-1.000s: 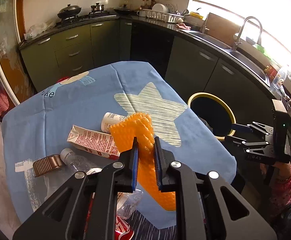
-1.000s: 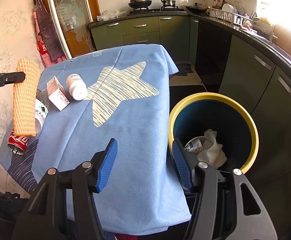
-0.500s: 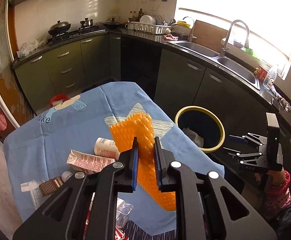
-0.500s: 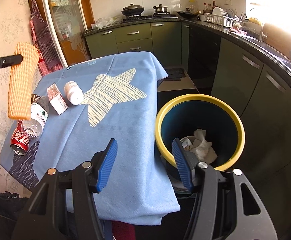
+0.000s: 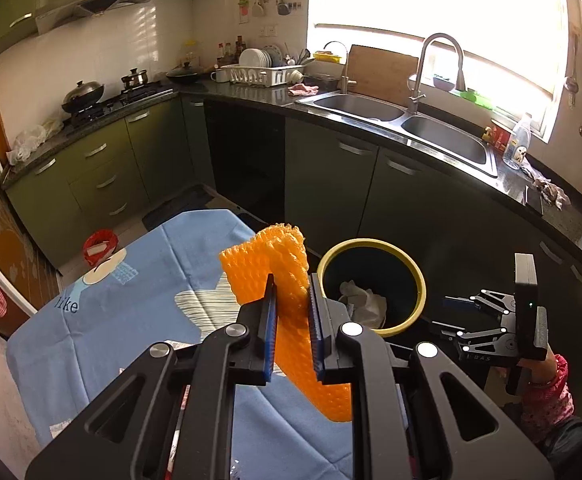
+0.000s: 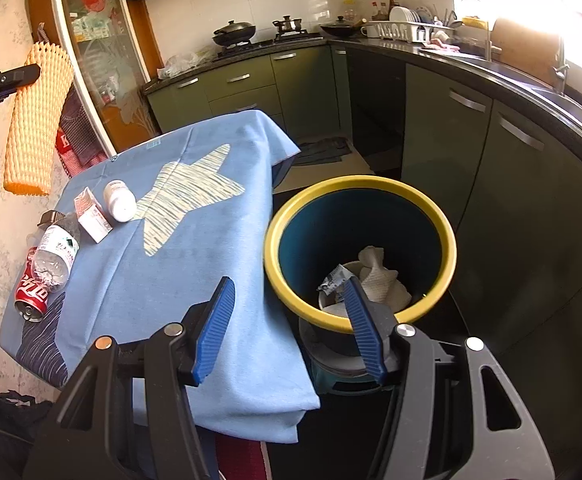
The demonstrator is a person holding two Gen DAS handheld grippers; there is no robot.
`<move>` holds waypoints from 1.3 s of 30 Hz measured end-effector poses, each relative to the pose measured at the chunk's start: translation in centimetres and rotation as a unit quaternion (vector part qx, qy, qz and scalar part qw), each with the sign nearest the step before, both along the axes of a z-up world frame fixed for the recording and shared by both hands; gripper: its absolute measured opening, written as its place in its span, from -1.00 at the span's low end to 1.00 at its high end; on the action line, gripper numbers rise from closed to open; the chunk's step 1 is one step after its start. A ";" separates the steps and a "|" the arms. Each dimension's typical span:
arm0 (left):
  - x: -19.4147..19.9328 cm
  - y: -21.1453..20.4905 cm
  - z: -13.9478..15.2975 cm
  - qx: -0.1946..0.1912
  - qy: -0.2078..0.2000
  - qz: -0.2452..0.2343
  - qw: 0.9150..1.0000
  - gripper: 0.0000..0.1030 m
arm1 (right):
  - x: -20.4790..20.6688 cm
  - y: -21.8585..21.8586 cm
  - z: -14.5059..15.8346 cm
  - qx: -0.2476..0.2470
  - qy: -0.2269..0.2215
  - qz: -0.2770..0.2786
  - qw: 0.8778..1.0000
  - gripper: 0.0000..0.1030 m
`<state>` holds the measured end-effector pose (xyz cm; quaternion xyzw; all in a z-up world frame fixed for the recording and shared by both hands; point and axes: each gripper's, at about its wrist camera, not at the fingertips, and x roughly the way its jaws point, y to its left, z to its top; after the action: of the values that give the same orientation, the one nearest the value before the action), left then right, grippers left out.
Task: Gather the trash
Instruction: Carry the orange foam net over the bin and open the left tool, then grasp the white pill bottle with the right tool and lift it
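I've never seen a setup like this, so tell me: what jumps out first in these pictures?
The bright orange foam net stands out most, clamped in the left tool and hanging in the air above the blue star tablecloth. Next is the yellow-rimmed bin beside the table, already holding crumpled white paper. The right tool stands open and empty in front of it.

You can read "ike" in dark letters on the blue tablecloth (image 5: 103,320), and "DAS" in small print on your right gripper (image 5: 487,336)
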<state>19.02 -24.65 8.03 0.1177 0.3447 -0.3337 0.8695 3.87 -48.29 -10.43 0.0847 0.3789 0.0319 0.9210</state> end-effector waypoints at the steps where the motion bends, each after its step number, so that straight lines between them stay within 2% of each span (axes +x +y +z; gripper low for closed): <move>1: 0.0 -1.1 -0.2 0.001 0.002 -0.009 1.000 -0.71 | -0.2 -0.5 -0.1 0.001 -0.001 -0.005 1.000 0.06; 11: 2.0 -12.4 -4.2 0.010 0.042 -0.088 0.995 -0.71 | -2.7 -5.2 -1.1 0.007 -0.004 -0.061 0.998 0.06; 15: 3.6 -18.3 -6.6 0.028 0.052 -0.111 0.992 -0.71 | -3.3 -6.9 -1.5 0.016 -0.002 -0.080 0.997 0.06; 21: 6.1 -26.2 -12.0 0.070 0.073 -0.132 0.986 -0.69 | -3.8 -8.2 -2.0 0.020 0.008 -0.094 0.995 0.06; 22: 6.5 -26.8 -12.8 0.077 0.074 -0.132 0.985 -0.66 | -3.9 -8.3 -2.0 0.019 0.008 -0.096 0.995 0.06; 23: 6.7 -27.4 -13.7 0.083 0.076 -0.130 0.985 -0.54 | -4.0 -8.4 -1.9 0.019 0.009 -0.098 0.995 0.06; 25: 7.5 -28.5 -15.6 0.098 0.084 -0.120 0.984 -0.22 | -4.1 -8.5 -1.8 0.019 0.009 -0.100 0.995 0.10; 26: 7.7 -28.9 -16.3 0.105 0.086 -0.115 0.984 0.01 | -4.2 -8.4 -1.7 0.018 0.009 -0.100 0.995 0.11; 27: 7.9 -28.9 -16.7 0.111 0.084 -0.110 0.984 0.13 | -4.2 -8.4 -1.6 0.016 0.009 -0.100 0.995 0.11; 30: 8.1 -28.1 -16.2 0.108 0.076 -0.105 0.986 0.21 | -4.4 -8.0 -1.2 0.011 0.009 -0.098 0.995 0.12; 35: 6.5 -21.7 -10.4 0.046 0.037 -0.091 0.994 0.55 | -3.7 -6.5 -0.8 0.007 0.007 -0.084 0.996 0.13; 39: 4.4 -13.7 -5.8 -0.002 -0.009 -0.058 0.998 0.80 | -2.3 -3.8 -0.5 0.002 0.008 -0.047 0.999 0.15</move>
<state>23.42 -38.37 2.19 0.1389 0.3293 -0.3829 0.8518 1.60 -52.10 -10.96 0.1044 0.3819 -0.0118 0.9182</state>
